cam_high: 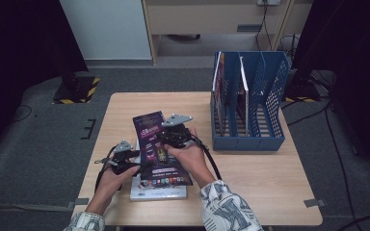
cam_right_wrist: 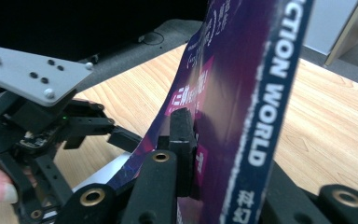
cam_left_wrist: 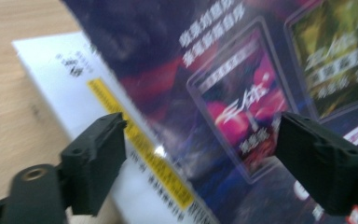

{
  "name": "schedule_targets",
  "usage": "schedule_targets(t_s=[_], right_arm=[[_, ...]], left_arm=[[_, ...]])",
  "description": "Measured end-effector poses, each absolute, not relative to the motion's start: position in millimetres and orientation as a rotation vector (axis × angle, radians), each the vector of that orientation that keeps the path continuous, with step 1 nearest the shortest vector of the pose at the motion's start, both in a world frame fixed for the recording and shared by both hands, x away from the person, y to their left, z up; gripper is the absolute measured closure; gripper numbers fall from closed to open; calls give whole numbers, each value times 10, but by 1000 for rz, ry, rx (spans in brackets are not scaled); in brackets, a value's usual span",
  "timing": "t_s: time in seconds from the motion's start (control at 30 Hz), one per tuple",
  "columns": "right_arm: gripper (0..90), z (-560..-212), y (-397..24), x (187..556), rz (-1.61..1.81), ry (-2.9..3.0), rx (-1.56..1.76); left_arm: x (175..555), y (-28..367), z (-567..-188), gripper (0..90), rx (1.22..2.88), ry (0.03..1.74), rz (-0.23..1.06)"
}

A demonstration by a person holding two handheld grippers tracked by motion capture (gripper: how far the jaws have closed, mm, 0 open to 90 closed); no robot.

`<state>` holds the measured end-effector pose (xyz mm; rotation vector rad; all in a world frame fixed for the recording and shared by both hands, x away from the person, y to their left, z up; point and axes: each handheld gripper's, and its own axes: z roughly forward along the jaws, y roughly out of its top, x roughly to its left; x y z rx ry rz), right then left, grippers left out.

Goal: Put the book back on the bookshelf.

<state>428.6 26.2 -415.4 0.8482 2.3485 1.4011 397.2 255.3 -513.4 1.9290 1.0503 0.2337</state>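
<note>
Right claw (cam_high: pixel 167 139) clamped on the purple magazine (cam_high: pixel 155 144), lifting its spine edge; left claw (cam_high: pixel 131 156), jaws apart, sits just left, beside the white book (cam_high: pixel 156 191) beneath.

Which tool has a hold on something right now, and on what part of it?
The right tool is shut on the purple magazine, gripping it near its spine edge. The left tool is open, its pads clear of the magazine.
</note>
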Motion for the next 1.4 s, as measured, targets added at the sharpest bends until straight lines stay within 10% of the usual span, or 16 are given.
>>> schedule_targets(t_s=[0.53, 1.4], right_arm=[[826, -4190, 195, 4248, 1479, 2325, 844], [786, -3887, 86, 4364, 1523, 2346, 783]], left_arm=[[3934, 2689, -5018, 658, 1864, 1075, 196], [3845, 2793, -4806, 810, 1794, 1009, 343]])
